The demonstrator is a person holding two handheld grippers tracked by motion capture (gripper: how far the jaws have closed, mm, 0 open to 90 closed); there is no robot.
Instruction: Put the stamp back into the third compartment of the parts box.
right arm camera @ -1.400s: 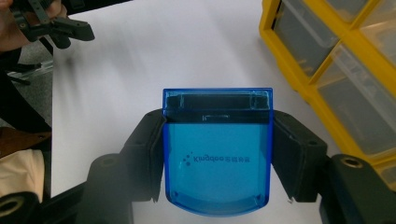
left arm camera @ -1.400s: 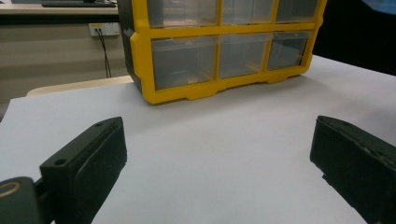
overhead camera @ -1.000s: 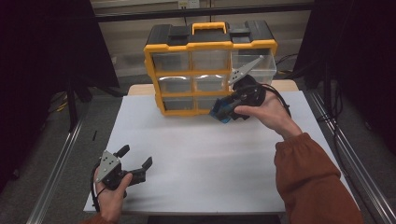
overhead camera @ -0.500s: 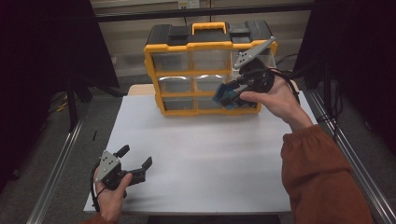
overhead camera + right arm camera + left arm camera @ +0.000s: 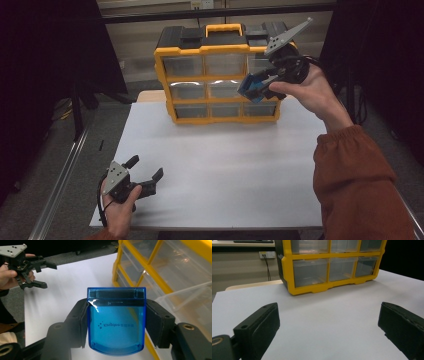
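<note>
The yellow drawer cabinet (image 5: 220,75) stands at the far edge of the white table (image 5: 225,170), three rows of clear drawers facing the person, and everything else is placed against it. Up at the cabinet's right end, level with its top rows and clear of the tabletop, the right gripper (image 5: 257,86) has its jaws clamped on the two sides of a blue translucent case (image 5: 116,321); the pads press flat against it in the right gripper view, so the pick-up looks done. In that same view a clear drawer (image 5: 185,302) stands pulled out of the cabinet just beside the case, which suggests the case is meant to go in there; that step is not yet done, since the case sits outside the drawer. Well in front of the cabinet, near the table's near left corner, the left gripper (image 5: 145,175) rests low with its jaws spread wide and nothing between them, apparently waiting, perhaps to push the drawer shut afterwards.
</note>
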